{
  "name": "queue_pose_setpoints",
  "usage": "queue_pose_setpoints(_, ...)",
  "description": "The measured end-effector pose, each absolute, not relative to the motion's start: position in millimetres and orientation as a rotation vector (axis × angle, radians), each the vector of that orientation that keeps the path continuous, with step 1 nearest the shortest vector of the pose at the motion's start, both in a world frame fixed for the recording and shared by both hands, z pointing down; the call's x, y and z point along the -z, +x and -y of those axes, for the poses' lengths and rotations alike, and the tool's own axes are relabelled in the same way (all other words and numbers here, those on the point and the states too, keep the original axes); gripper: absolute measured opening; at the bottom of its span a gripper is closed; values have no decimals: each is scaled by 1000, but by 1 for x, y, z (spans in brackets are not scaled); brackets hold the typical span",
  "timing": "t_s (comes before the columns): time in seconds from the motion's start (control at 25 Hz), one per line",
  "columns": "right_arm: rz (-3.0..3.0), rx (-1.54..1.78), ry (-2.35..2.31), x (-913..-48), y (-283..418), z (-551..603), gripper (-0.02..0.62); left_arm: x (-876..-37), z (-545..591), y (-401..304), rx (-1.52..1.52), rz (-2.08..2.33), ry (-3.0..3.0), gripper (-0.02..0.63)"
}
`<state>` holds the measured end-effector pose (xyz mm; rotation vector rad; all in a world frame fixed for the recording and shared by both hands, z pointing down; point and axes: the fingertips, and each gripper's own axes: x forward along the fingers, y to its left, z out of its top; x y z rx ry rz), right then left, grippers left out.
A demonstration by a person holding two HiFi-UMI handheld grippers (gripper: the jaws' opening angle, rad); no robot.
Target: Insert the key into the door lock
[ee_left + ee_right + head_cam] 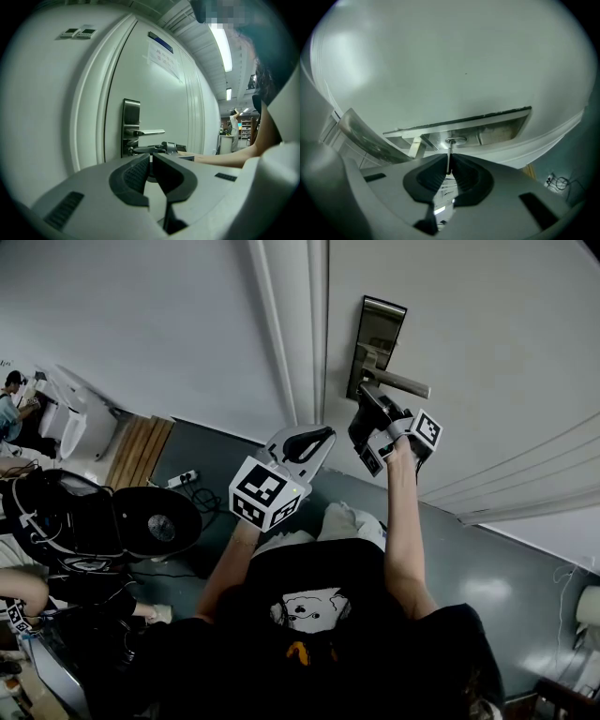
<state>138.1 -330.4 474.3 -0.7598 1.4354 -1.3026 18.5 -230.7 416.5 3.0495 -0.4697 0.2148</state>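
A steel lock plate (373, 338) with a lever handle (401, 383) sits on the white door (469, 324). My right gripper (368, 407) is just under the handle, shut on the key (448, 158). In the right gripper view the thin blade points straight out from my right gripper (449, 162), and its tip meets the round keyhole cylinder (456, 139) in the lock plate (497, 130). My left gripper (319, 437) hangs back from the door, left of the lock. In its own view my left gripper (151, 159) is shut on nothing, facing the lock plate (131, 123) and handle (149, 133).
The door frame (292, 334) runs left of the lock. On the grey floor to the left are a black round seat (155, 521), a power strip (182, 478) and a wooden board (141, 451). Another person (11, 409) sits at the far left.
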Motion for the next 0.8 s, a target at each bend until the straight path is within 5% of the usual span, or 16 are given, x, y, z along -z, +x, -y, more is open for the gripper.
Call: queue_pose_setpoints(0.8, -1616, 1226, -1025, -464, 121, 290, 34, -404, 218, 13, -193, 472, 2987, 23)
